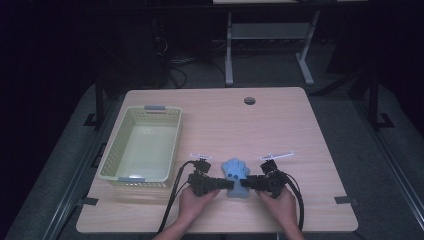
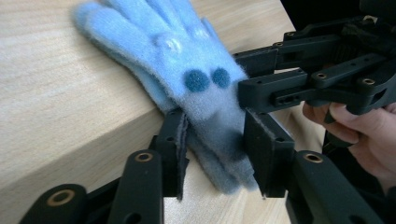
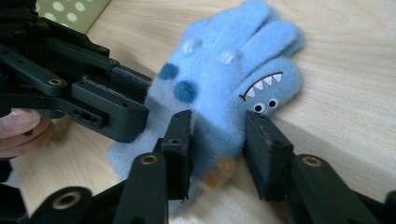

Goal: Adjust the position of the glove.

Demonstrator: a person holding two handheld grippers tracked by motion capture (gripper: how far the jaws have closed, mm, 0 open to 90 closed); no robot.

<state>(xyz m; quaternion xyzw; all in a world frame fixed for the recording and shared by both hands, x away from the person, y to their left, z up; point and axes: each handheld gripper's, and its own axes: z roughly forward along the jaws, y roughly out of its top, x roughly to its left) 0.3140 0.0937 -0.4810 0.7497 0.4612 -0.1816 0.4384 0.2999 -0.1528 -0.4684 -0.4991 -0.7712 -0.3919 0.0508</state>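
The left gripper [image 2: 212, 156] had its jaws closed in on the cuff end of the blue glove [image 2: 187, 88], the fleece bunched between the two pads; whether they pinched it fully could not be told, since a little slack showed on either side. The right gripper [image 3: 217, 154] came at the glove [image 3: 224, 79] from the opposite side, its jaws narrowed around the lower palm, the fabric pressed against both pads. Each gripper's jaws reached across in front of the other's camera, so the two nearly met over the cuff.

The risk, as I judged it, was that both grips sat on the same small patch of soft knit: a pull apart could stretch the cuff or let one layer slip free, and the crowded jaws could knock together.

The glove [image 1: 235, 172] lay flat on the table [image 1: 280, 130], fingers pointing away from the person, cuff towards the hands. It rested just to the right of the pale green basket [image 1: 120, 145], not touching it, nearer the table's front edge.
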